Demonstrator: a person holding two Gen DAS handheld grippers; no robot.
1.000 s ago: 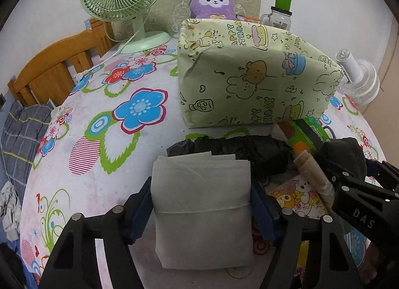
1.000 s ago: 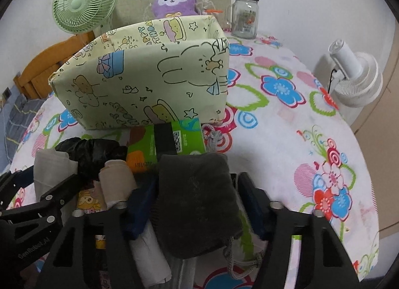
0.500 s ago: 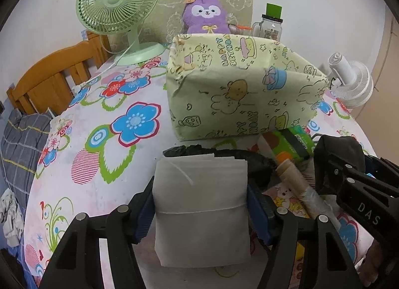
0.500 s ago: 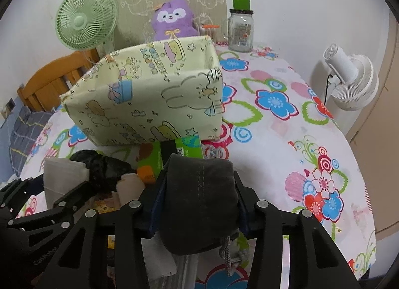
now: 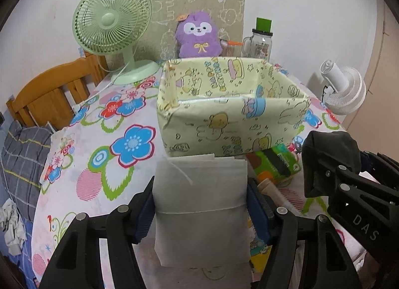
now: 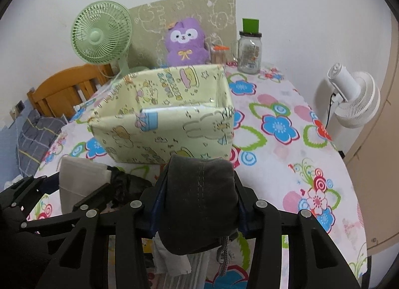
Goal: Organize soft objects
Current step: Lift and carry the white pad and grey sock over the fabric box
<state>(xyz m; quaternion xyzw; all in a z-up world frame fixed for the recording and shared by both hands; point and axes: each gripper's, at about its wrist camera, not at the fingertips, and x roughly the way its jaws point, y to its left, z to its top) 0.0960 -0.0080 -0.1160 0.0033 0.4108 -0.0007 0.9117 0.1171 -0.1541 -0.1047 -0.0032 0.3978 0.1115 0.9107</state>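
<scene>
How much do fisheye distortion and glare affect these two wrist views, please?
Left wrist view: strong barrel bending, black corners, a glossy streak on the yellow storage box rim; the folded white cloth stays sharp. Right wrist view: the same curvature, even soft light, a similar streak on the rim, the dark grey pouch crisp.

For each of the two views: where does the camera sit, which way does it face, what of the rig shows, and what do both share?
Left wrist: sits on the left gripper, looking down its fingers over the floral table at the yellow box; its pads clamp a white folded cloth; the right gripper enters at right.
Right wrist: sits on the right gripper, facing the same box; its pads clamp a dark grey pouch; the left gripper shows lower left.
Shared: box, green fan, purple plush, jar, both held items.
</scene>
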